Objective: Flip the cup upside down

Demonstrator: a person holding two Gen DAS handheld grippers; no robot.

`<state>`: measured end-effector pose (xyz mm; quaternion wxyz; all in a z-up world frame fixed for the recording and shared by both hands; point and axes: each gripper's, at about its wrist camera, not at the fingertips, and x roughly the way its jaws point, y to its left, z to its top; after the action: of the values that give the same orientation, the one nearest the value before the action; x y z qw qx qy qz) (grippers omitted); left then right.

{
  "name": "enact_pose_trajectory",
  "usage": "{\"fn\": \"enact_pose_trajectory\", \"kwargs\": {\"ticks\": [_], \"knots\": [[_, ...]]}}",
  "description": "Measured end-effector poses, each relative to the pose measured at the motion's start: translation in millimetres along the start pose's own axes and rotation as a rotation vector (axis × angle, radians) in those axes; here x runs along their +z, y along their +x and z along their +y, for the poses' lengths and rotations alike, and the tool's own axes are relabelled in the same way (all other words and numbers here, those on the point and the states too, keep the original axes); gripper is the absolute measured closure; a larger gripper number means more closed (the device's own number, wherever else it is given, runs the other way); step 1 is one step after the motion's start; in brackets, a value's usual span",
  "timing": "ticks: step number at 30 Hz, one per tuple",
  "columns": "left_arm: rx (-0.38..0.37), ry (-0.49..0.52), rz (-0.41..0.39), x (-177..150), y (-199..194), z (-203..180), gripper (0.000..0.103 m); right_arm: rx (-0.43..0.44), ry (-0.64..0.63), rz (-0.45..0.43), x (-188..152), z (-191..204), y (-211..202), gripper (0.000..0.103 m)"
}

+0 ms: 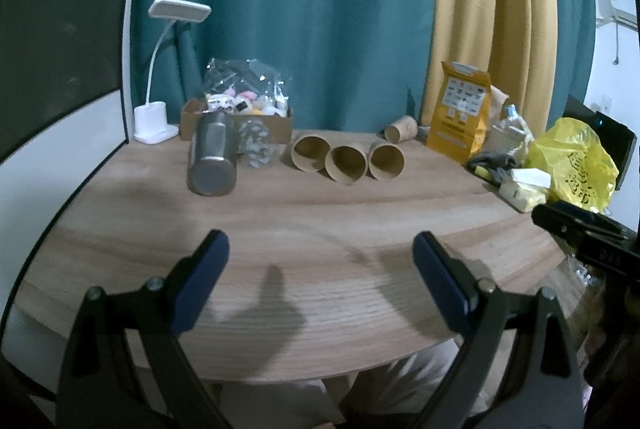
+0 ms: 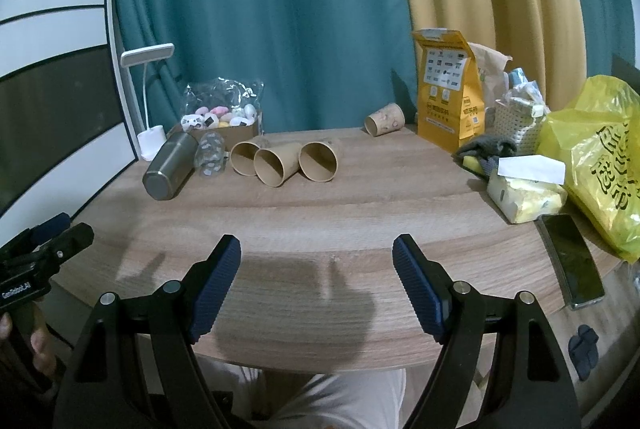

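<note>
Three brown paper cups lie on their sides in a row on the wooden table, mouths toward me: left cup [image 1: 308, 153] [image 2: 245, 158], middle cup [image 1: 346, 165] [image 2: 275, 167], right cup [image 1: 386, 160] [image 2: 319, 161]. Another paper cup [image 1: 401, 128] [image 2: 385, 119] lies on its side farther back. My left gripper [image 1: 320, 253] is open and empty above the near table edge, well short of the cups. My right gripper [image 2: 317, 257] is open and empty, also near the front edge.
A steel bottle [image 1: 213, 159] [image 2: 170, 165] lies left of the cups beside a clear cup [image 2: 210, 153]. A box of plush toys [image 1: 236, 117], a white lamp [image 1: 158, 69], an orange bag [image 2: 448, 93], a yellow plastic bag [image 2: 600, 165], tissues [image 2: 526, 189] and a phone [image 2: 570, 261] crowd the back and right.
</note>
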<state>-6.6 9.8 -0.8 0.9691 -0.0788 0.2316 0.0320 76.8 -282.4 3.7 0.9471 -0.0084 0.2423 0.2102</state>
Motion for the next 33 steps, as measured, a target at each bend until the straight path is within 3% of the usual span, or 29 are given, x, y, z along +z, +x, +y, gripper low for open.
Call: {"fn": "enact_pose_trajectory", "kwargs": {"ticks": [33], "knots": [[0.001,-0.015,-0.004,1.2,-3.6,5.2,0.009,0.0,0.002,0.007,0.6,6.5,0.7,0.022]]}}
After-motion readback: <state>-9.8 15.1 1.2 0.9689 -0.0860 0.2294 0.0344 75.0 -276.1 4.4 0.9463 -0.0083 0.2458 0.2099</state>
